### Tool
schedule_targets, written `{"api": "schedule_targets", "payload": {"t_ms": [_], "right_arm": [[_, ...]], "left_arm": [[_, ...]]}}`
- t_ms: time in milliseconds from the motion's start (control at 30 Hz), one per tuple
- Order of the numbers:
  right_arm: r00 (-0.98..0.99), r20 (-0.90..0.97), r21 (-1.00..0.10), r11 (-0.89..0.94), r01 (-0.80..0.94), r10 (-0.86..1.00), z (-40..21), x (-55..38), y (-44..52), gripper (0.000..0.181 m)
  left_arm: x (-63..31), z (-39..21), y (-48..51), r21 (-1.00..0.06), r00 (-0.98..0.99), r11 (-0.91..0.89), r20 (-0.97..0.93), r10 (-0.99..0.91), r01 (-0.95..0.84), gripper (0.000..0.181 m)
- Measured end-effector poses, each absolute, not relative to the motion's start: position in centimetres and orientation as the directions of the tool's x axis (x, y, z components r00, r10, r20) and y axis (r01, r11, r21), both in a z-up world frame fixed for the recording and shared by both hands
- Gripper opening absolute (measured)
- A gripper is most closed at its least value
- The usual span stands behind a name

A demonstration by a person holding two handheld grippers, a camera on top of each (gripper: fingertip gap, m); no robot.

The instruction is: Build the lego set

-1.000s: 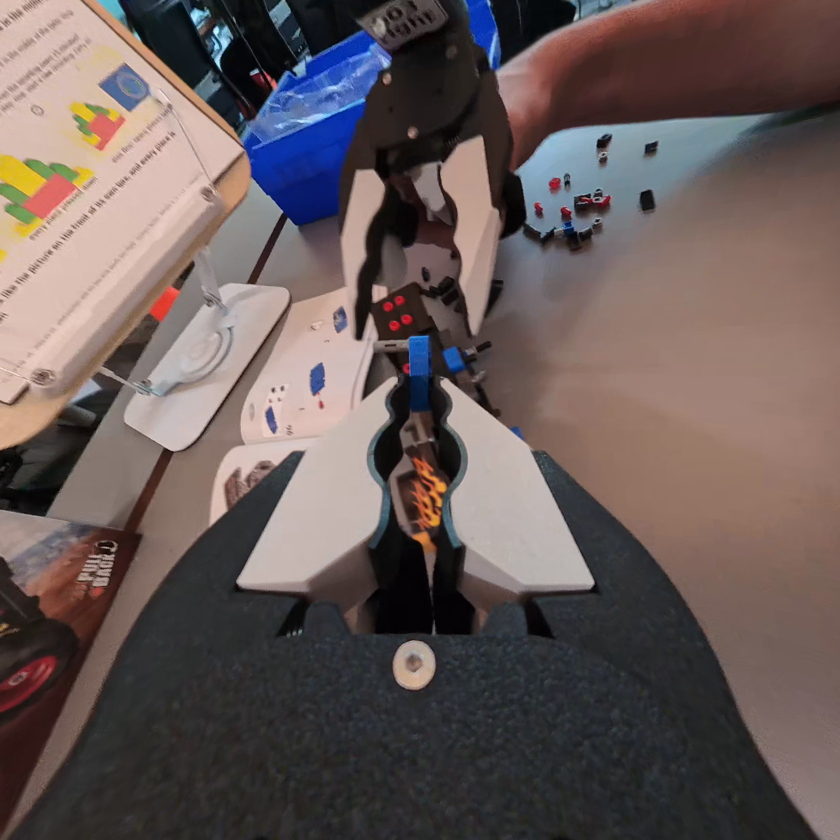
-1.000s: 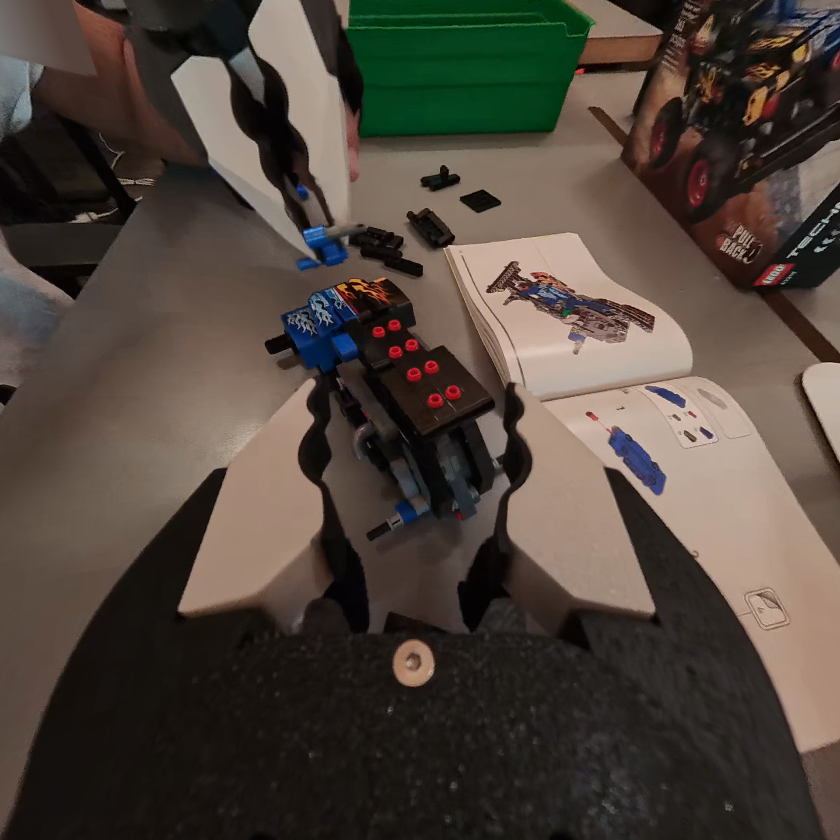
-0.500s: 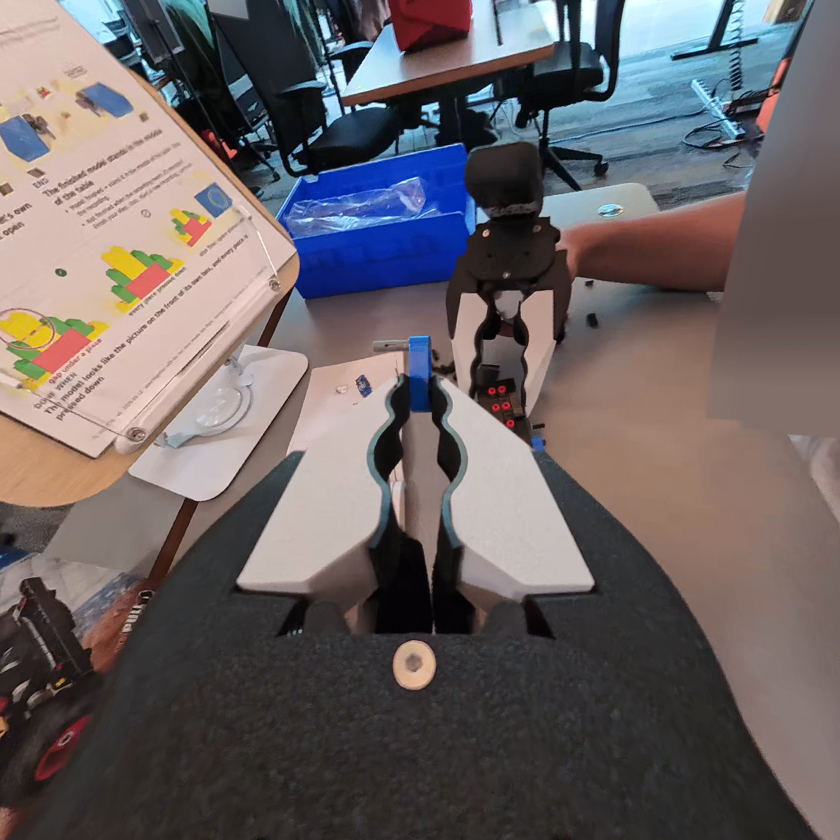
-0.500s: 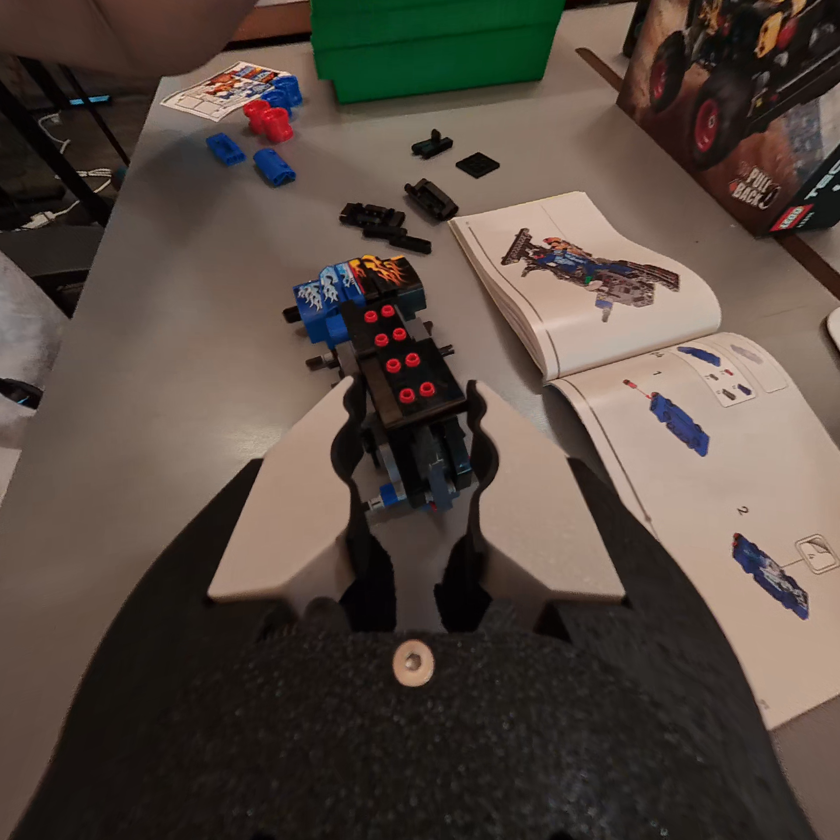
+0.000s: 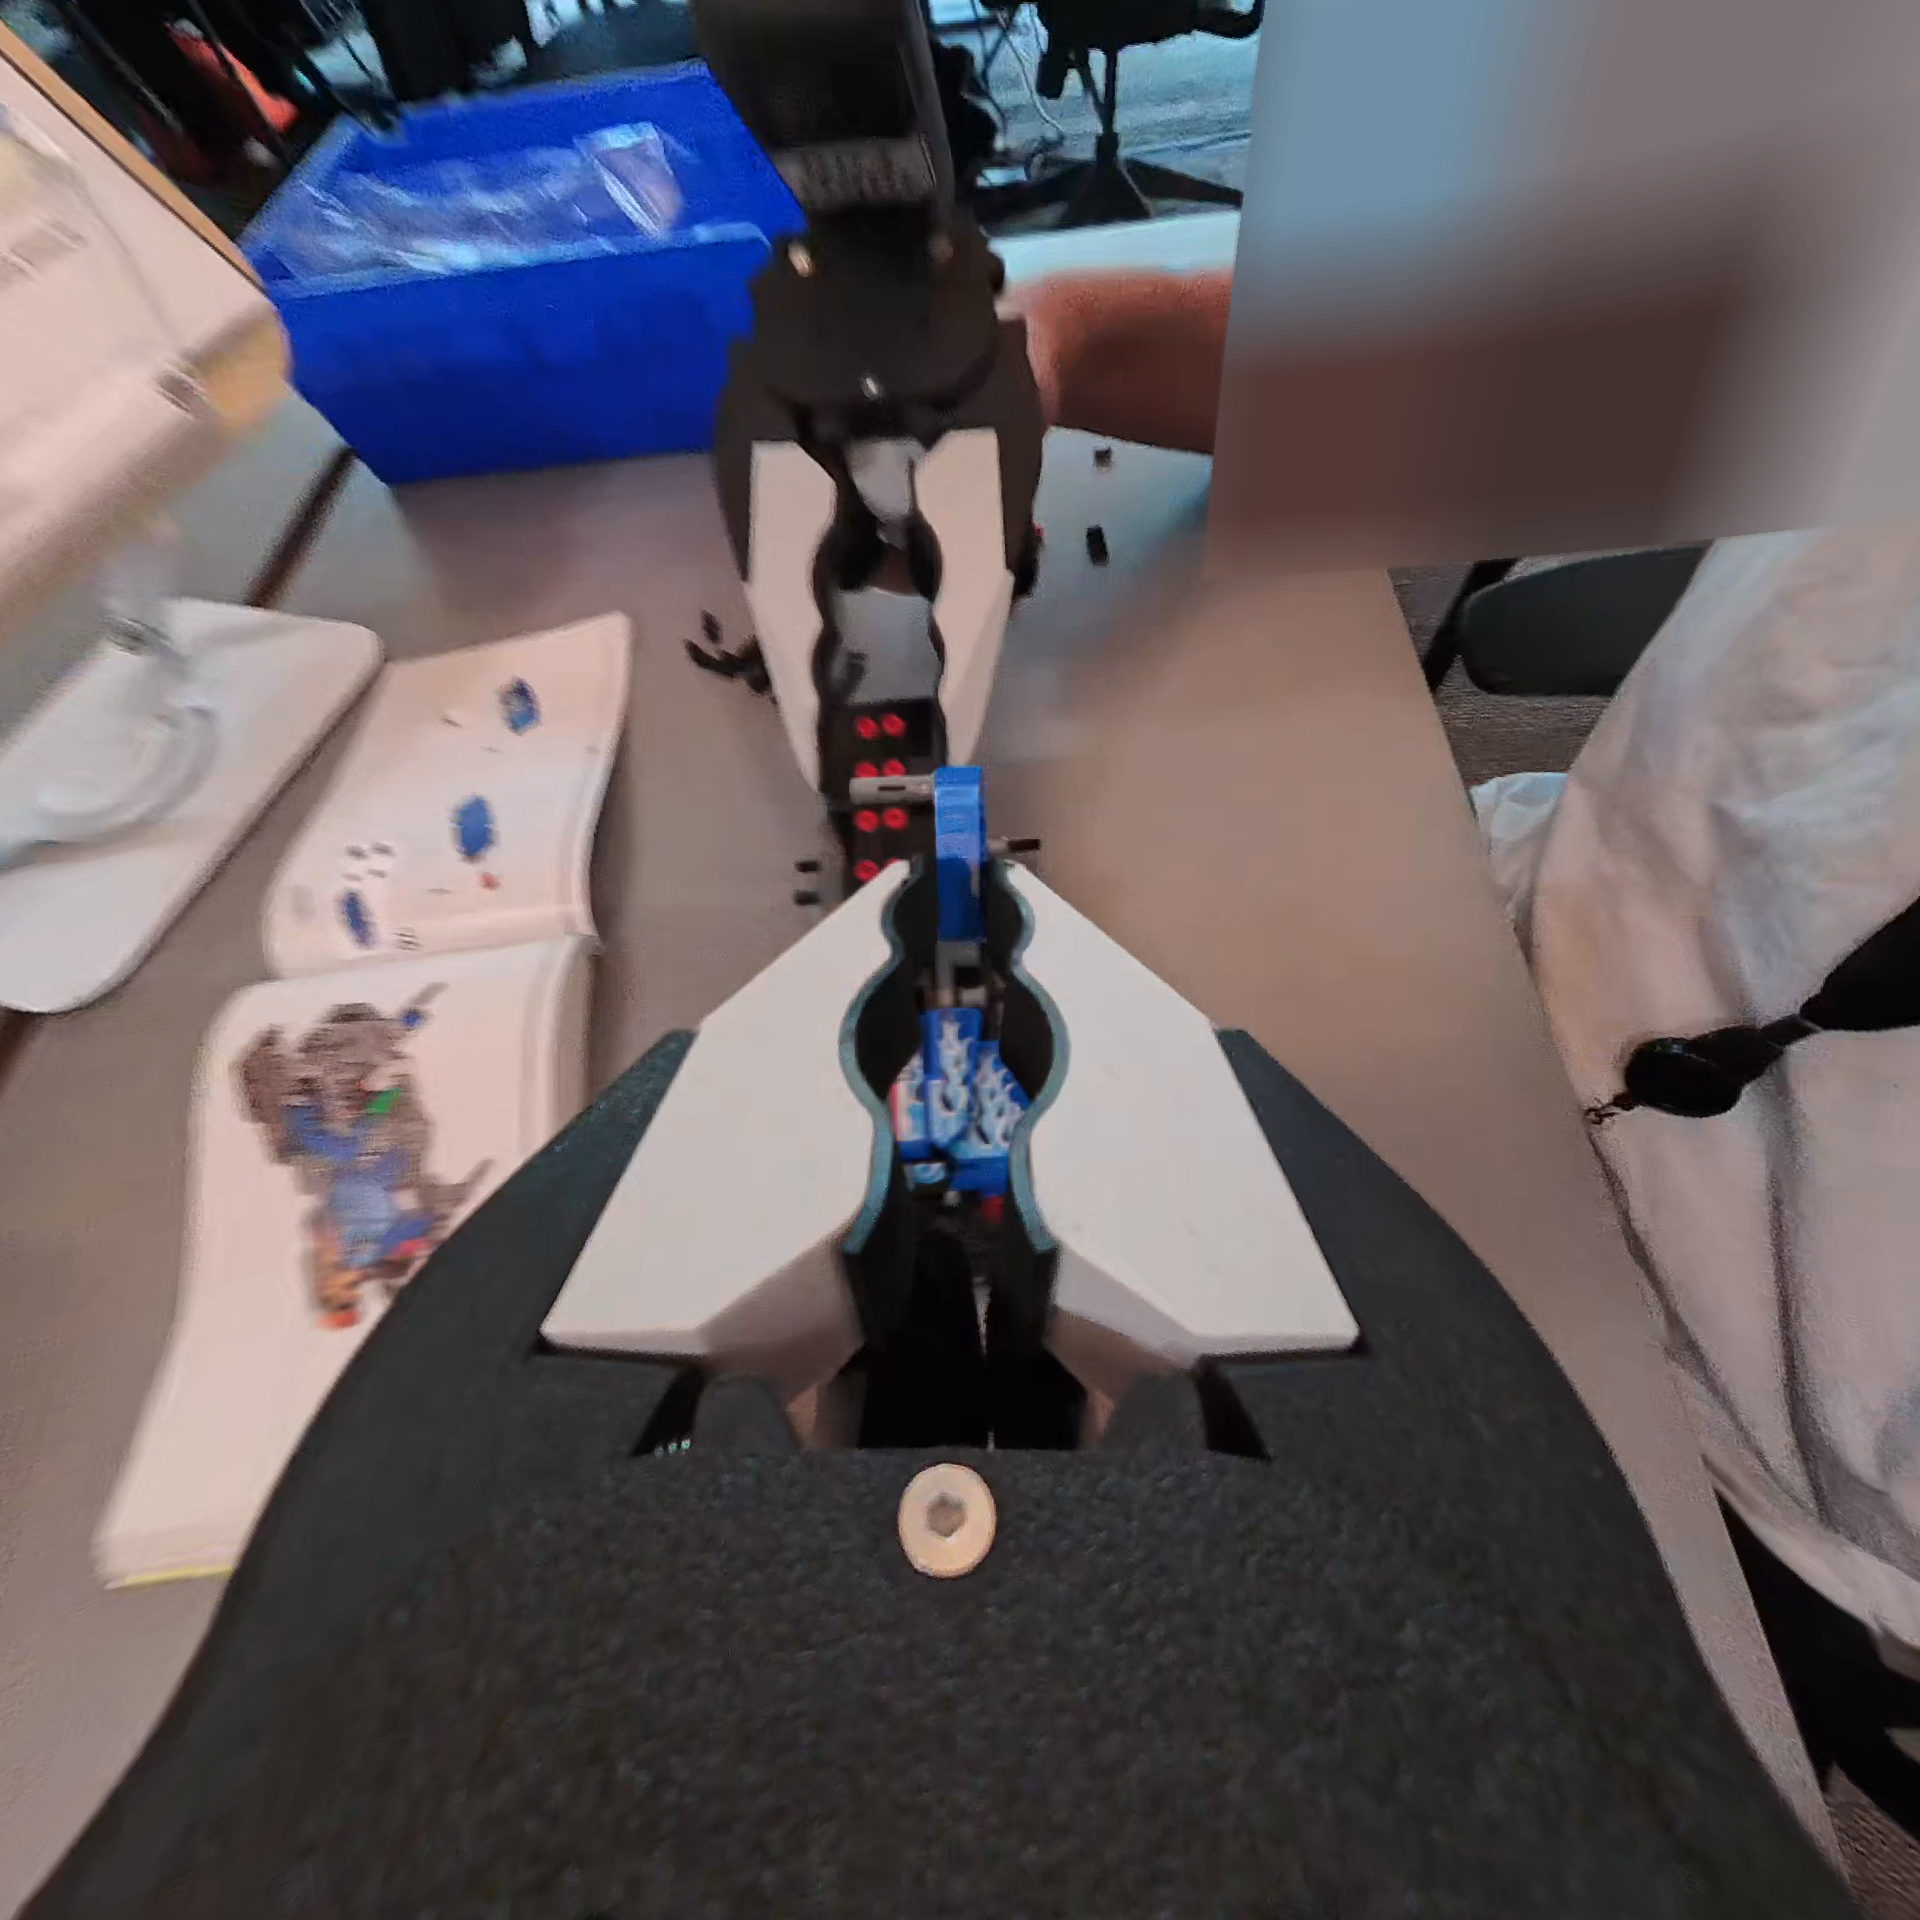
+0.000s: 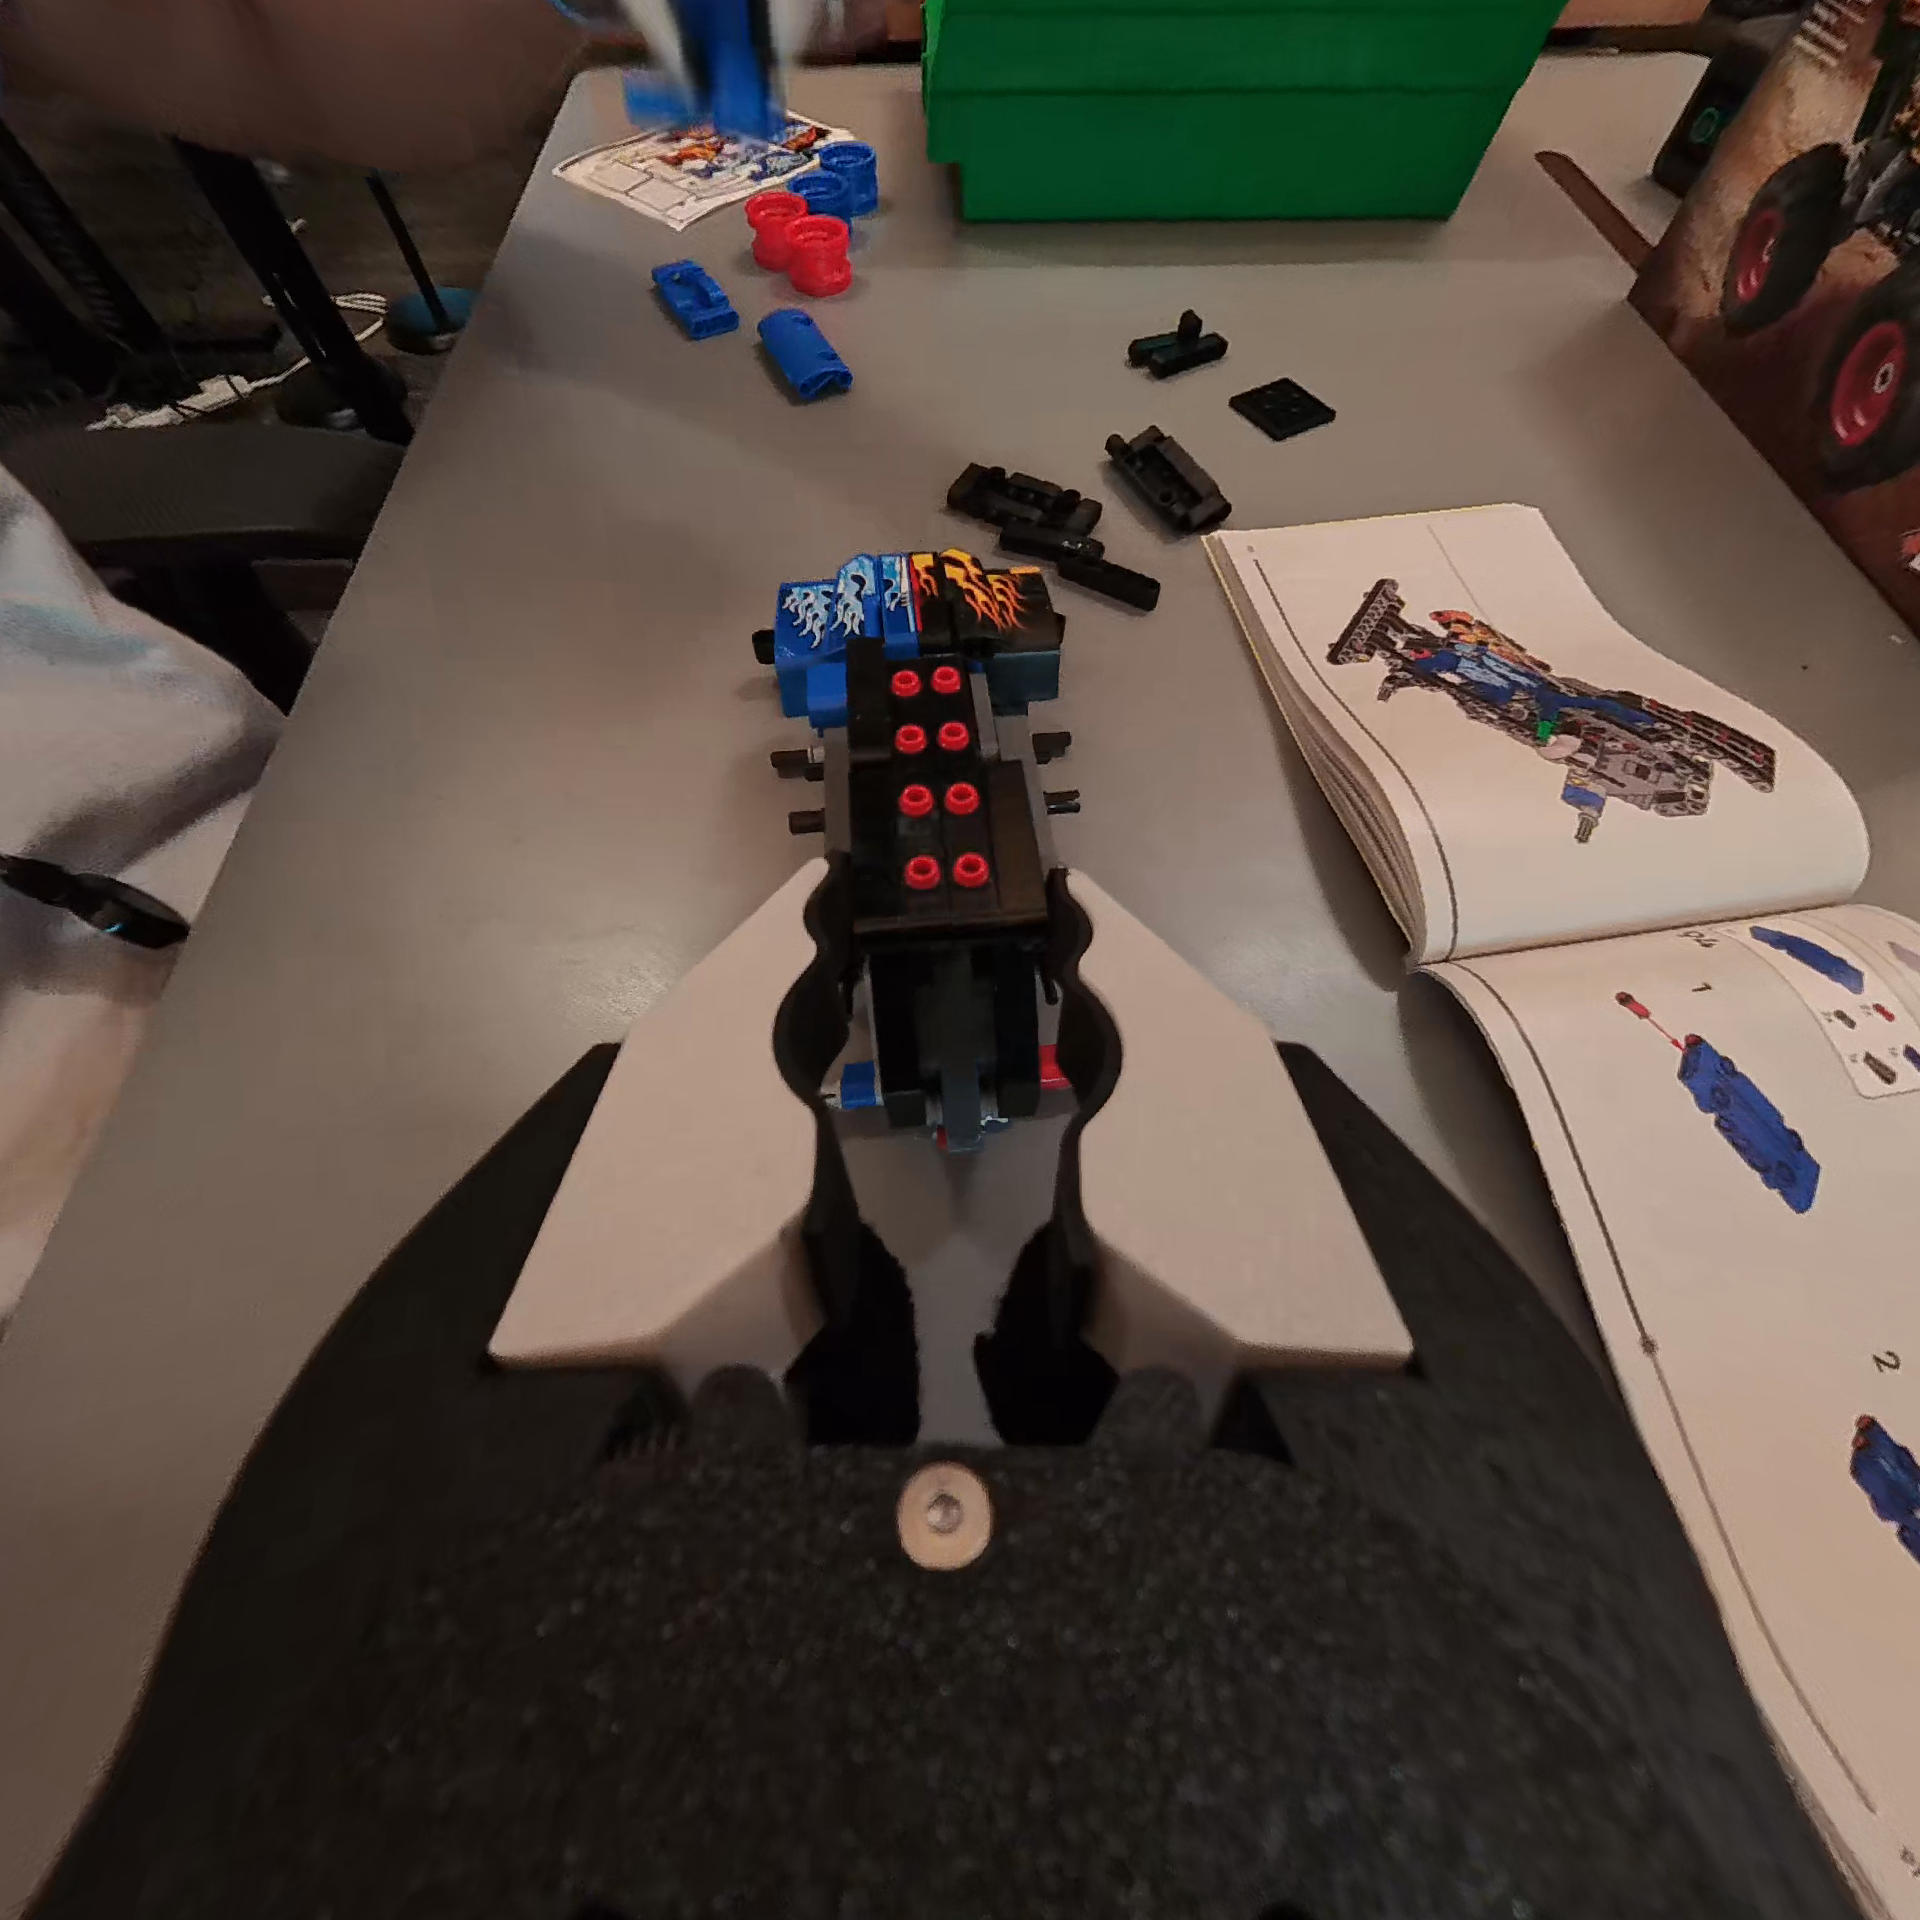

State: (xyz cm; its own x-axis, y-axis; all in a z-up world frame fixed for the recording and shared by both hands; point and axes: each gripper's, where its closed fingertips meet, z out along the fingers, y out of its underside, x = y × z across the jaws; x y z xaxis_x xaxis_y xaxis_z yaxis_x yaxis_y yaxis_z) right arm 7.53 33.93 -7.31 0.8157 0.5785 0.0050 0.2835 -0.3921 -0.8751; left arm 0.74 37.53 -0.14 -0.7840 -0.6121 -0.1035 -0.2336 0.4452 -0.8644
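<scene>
The right gripper (image 6: 948, 935) lies low over the table (image 6: 520, 623), fingers clamped on the rear of the toy car (image 6: 925, 748); the left gripper (image 5: 954, 883), raised above its front, pinches a blue piece (image 5: 956, 842)

It looked like an office or shared work room. Beyond the grey table (image 6: 520, 644) stood rolling office chairs (image 5: 1112, 114) on a hard floor, with cables trailing near their legs. A blue plastic bin (image 5: 520, 312) holding clear bags sat at one end of the table and a stack of green bins (image 6: 1216, 114) at the other. A printed instruction sheet on a stand (image 5: 94, 343) leaned beside an open booklet (image 6: 1558, 748).
</scene>
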Motion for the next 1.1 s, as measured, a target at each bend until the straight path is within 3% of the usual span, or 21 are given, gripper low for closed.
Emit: {"api": "schedule_targets", "payload": {"t_ms": [100, 333, 633, 933, 1100], "right_arm": [[0.799, 0.045, -0.874, -0.363, 0.321, 0.599, -7.2, 7.2, 33.7, 0.044], [0.825, 0.060, -0.890, -0.344, 0.299, 0.562, -4.2, 5.9, 34.4, 0.054], [0.794, 0.147, -0.791, -0.412, 0.453, 0.590, -5.5, 2.6, 36.9, 0.044], [0.674, 0.186, -0.557, -0.488, 0.672, 0.715, -6.7, 3.0, 36.5, 0.039], [0.664, 0.177, -0.559, -0.481, 0.675, 0.726, -7.1, 2.8, 36.6, 0.042]], "left_arm": [[0.8, -3.9, 35.4, -0.857, -0.803, 0.417, -0.007, -0.596, -0.303, 0.007], [0.5, -6.9, 35.4, -0.819, -0.788, 0.461, -0.016, -0.616, -0.343, 0.007], [0.7, -8.1, 35.7, -0.802, -0.789, 0.483, -0.024, -0.614, -0.352, 0.007], [0.8, -8.3, 35.9, -0.791, -0.765, 0.490, -0.045, -0.642, -0.365, 0.006], [0.9, -8.0, 35.8, -0.805, -0.771, 0.475, -0.035, -0.636, -0.355, 0.006]]}}
